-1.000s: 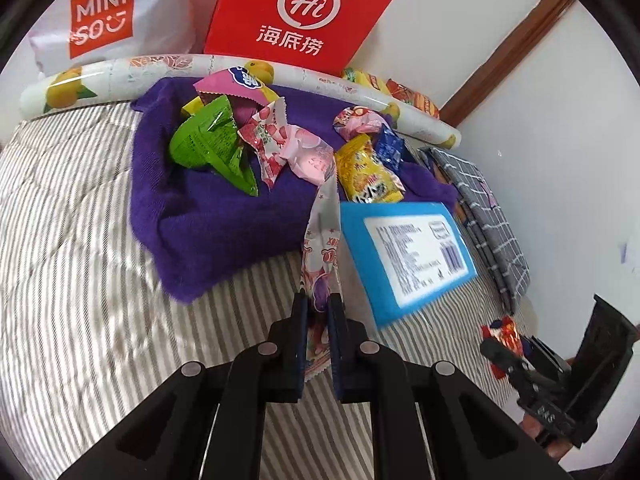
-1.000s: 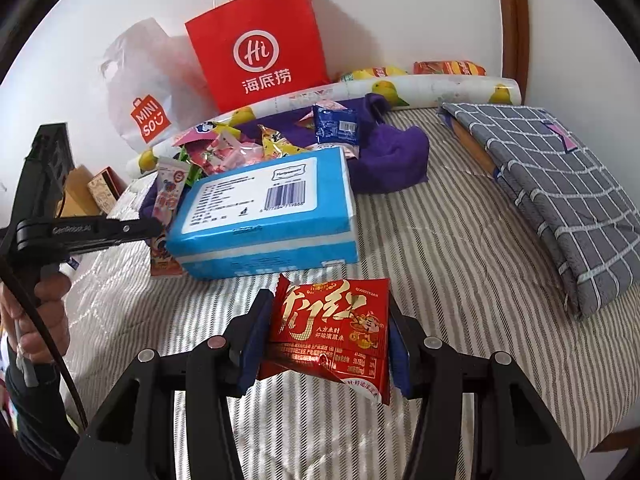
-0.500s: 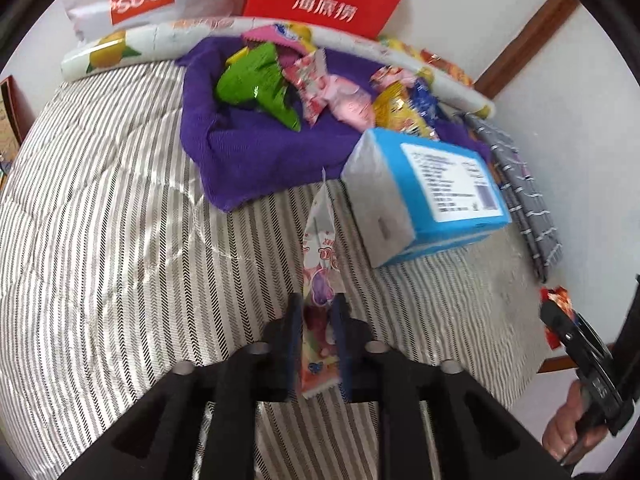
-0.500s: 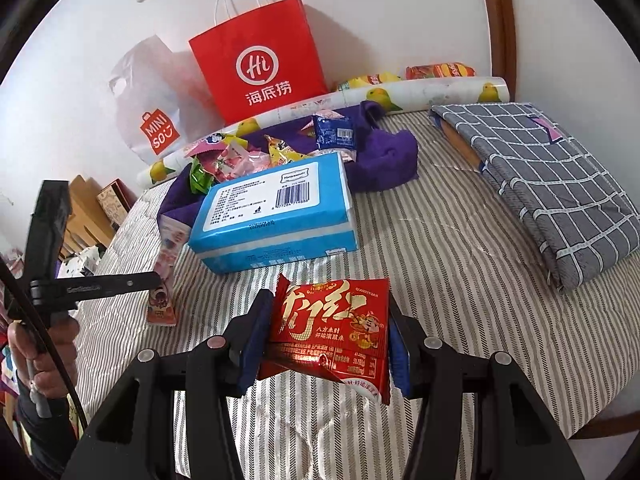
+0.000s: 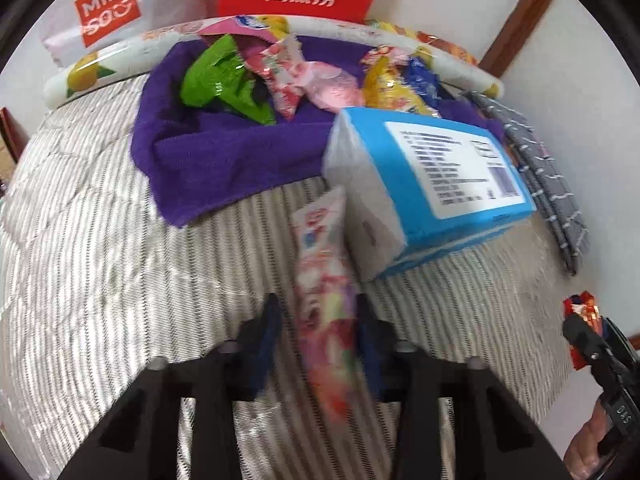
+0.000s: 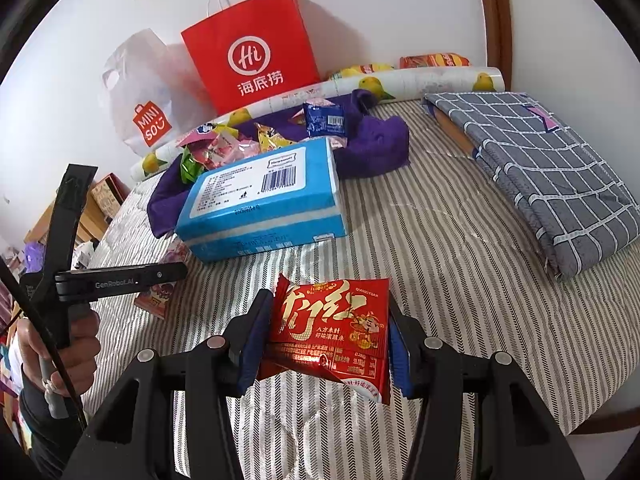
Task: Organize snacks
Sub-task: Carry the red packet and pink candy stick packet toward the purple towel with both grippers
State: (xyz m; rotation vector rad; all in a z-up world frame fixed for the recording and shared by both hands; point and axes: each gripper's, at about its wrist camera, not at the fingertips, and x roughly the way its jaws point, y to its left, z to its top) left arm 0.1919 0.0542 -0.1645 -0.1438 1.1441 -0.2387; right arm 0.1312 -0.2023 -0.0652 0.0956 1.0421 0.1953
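A long pink-and-white snack packet (image 5: pixel 320 264) lies along the striped bed beside the blue box (image 5: pixel 440 184); the picture of it is blurred. My left gripper (image 5: pixel 318 320) straddles its near end. Its jaws are closing, with a gap showing on each side of the packet, so the pads do not press it. In the right wrist view the same packet (image 6: pixel 154 300) shows under the left gripper's fingers (image 6: pixel 172 271). My right gripper (image 6: pixel 328 328) is shut on a red snack packet (image 6: pixel 332 320), held above the bed's near edge.
A purple towel (image 5: pixel 224 156) behind the blue box (image 6: pixel 264 196) carries several loose snacks, among them a green packet (image 5: pixel 220 76). A red paper bag (image 6: pixel 252 48), a white plastic bag (image 6: pixel 148 92) and a fruit-print roll (image 6: pixel 420 80) line the wall. A grey checked cloth (image 6: pixel 540 168) lies at right.
My left gripper has sunk toward the bed next to the blue box, and its jaws have parted from the pink packet. The right gripper still holds the red packet in the same place.
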